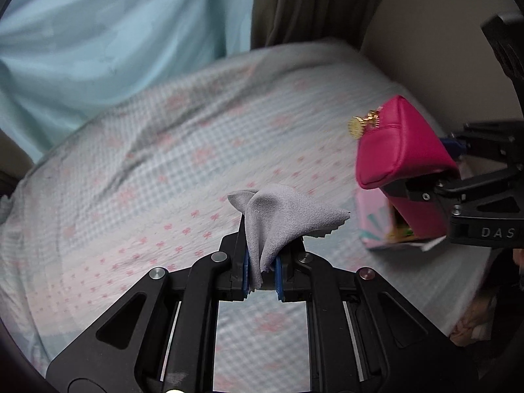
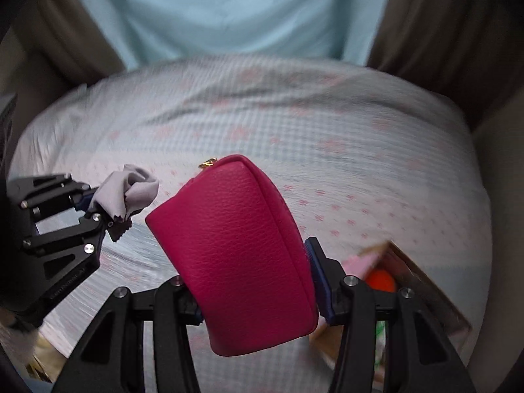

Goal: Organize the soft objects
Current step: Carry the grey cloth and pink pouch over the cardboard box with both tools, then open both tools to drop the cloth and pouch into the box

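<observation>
1. Grey microfibre-looking cloth is pinched between the blue pads of the left gripper. The jaws are nearly together on a bunched fold, and the rest flares up toward 12 o'clock in the left wrist view. It is held in the air above the bed.

2. I judge this cloth to be very light and limp. It will not keep a shape, so a grip on gathered folds, as here, seems safer than a grip on one zigzag-cut edge, which could slip out.

3. Magenta pebbled faux-leather pouch is clamped across its body by the right gripper. The jaws are spread wide around it, and it tilts toward 11 o'clock. In the left wrist view it sits at 3 o'clock, also off the bed.

4. The pouch looks padded and squashy yet holds its form, and the grained skin should give the pads good friction. A gold zip pull dangles at its far end and could snag.

5. A pink box lies on the bed just below the pouch, and something orange shows inside it in the right wrist view.

6. For writing, "DAS" is readable on the right gripper's frame in the left wrist view, cut off at the edge. Lettering on the other frame is too blurred to read. No label shows on the cloth or the pouch.
</observation>
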A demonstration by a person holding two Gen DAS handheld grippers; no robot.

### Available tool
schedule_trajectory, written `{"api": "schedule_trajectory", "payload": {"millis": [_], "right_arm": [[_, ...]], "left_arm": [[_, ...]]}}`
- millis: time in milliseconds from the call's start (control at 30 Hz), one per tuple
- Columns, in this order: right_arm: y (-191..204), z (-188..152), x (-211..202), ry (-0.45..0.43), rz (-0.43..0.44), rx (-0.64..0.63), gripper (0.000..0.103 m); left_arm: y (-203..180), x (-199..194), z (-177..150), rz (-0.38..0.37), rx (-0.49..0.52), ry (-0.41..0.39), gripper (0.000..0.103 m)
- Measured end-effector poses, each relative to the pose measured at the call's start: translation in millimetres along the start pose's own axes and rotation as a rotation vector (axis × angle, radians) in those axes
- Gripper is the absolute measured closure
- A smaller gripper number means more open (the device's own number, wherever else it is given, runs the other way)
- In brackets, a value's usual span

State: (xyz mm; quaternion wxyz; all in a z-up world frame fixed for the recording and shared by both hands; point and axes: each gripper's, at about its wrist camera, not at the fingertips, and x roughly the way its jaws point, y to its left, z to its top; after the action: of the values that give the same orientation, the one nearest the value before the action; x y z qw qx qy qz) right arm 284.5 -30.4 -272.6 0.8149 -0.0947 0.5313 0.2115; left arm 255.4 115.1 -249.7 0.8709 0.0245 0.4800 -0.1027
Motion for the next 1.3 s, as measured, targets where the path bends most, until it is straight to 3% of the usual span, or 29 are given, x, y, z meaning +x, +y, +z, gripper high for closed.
{"api": "schedule_trajectory", "payload": {"millis": [300, 567, 900, 1067, 1300], "right_arm": [[-60, -59, -99, -0.074, -0.076, 0.227, 0.056], [-144, -124, -142, -0.087, -0.108, 0.371, 0.056], [-243, -169, -103, 0.007, -0.095, 0.520, 0.056], [-278, -181, -64, 0.075, -0.051, 0.595, 0.056], [-296, -194, -11, 0.168, -0.022, 0.638, 0.056]], "left_arm": [[-84, -50, 20, -0.073, 0.085, -0.074, 0.094], [-184, -39, 35, -0.119, 0.130, -0.058, 0.093], [-284, 47, 34, -0.144, 0.138, 0.072, 0.094], [-311, 104, 36, -0.163, 0.096, 0.163, 0.094], [-329, 167, 49, -0.132, 0.086, 0.237, 0.094]]}}
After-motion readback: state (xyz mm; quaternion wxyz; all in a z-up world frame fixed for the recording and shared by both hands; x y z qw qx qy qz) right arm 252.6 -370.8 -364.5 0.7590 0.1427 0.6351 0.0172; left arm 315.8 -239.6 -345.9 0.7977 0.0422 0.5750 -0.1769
